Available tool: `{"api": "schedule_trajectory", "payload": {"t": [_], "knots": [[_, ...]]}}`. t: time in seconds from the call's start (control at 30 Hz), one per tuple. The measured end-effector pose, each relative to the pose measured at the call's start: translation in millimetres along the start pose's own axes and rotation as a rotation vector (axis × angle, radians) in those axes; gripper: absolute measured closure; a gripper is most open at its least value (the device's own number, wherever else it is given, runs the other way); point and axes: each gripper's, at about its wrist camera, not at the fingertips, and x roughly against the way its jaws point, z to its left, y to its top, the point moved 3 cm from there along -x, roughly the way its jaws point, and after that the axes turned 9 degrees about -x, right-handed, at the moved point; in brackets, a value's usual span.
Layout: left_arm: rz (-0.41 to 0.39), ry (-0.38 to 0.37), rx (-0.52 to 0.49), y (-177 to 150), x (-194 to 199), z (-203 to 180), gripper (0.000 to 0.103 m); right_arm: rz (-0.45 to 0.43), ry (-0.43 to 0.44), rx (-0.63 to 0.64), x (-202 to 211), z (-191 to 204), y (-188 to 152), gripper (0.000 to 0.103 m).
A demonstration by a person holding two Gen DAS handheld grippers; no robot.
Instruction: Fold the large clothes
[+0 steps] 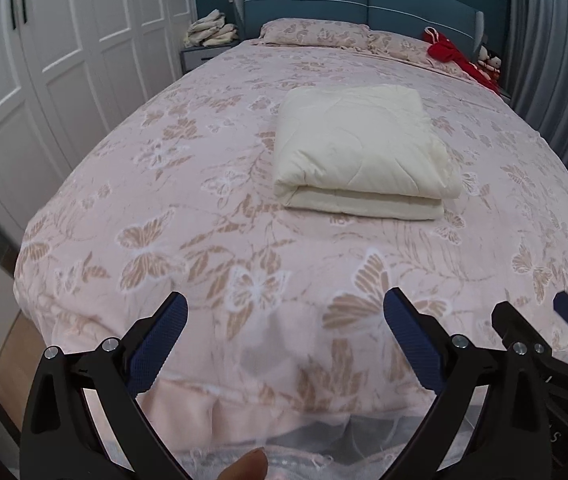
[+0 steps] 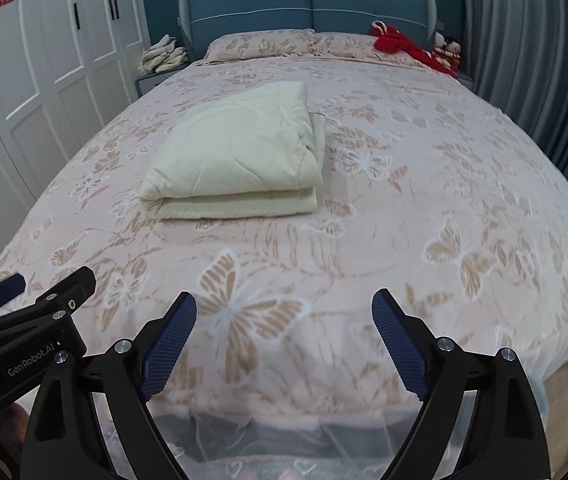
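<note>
Right wrist view, writing: white letters "GenRobot.AI" run along the black body of the left gripper [image 2: 43, 284] at the lower left of the frame; no other writing can be read.
Red squares: red paper patches sit on the white wardrobe doors [image 2: 63, 40] at upper left, their marks too small to make out.
Folded quilt: cream quilt [image 2: 239, 152], puffy and stitched in curved lines, folded into a thick rectangular bundle with rounded fold edges; it lies left of centre in this view, on the bedspread, well apart from both grippers.
Bedspread: pale pink cloth [image 2: 424, 200] with tan and white butterfly and leaf print, covering the whole bed; a sheer frilled edge shows at the bottom.
Right gripper: right gripper [image 2: 284, 320], black angular arms with blue cross-hatched pads; fingers spread wide, nothing between them.
Left wrist view, left gripper: left gripper [image 1: 286, 316], same black arms and blue textured pads, spread wide and empty over the near edge of the bed.
Quilt in left view: quilt [image 1: 360, 144] lies right of centre.
Headboard: blue padded panel [image 1: 364, 4] with a thin pale line, top centre.
Red garment: crumpled red cloth [image 1: 452, 56] by the pillows [image 1: 316, 32], upper right.
Curtain: grey pleated fabric [image 1: 556, 60], right edge.
</note>
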Motion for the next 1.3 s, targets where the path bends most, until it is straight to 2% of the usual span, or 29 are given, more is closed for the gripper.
{"api": "schedule_trajectory", "payload": {"t": [0.17, 0.8, 1.3], "knots": [[-0.004, 0.011, 0.024, -11, 8, 2, 0.007, -0.016, 0.009, -0.031, 11, -2, -12, 0.016], [-0.069, 0.106, -0.031, -27, 29, 0, 0.007, -0.085, -0.018, 0.006, 35, 5, -30, 0.016], [-0.079, 0.124, -0.039, -28, 30, 0, 0.007, -0.074, -0.026, -0.007, 33, 3, -32, 0.016]]}}
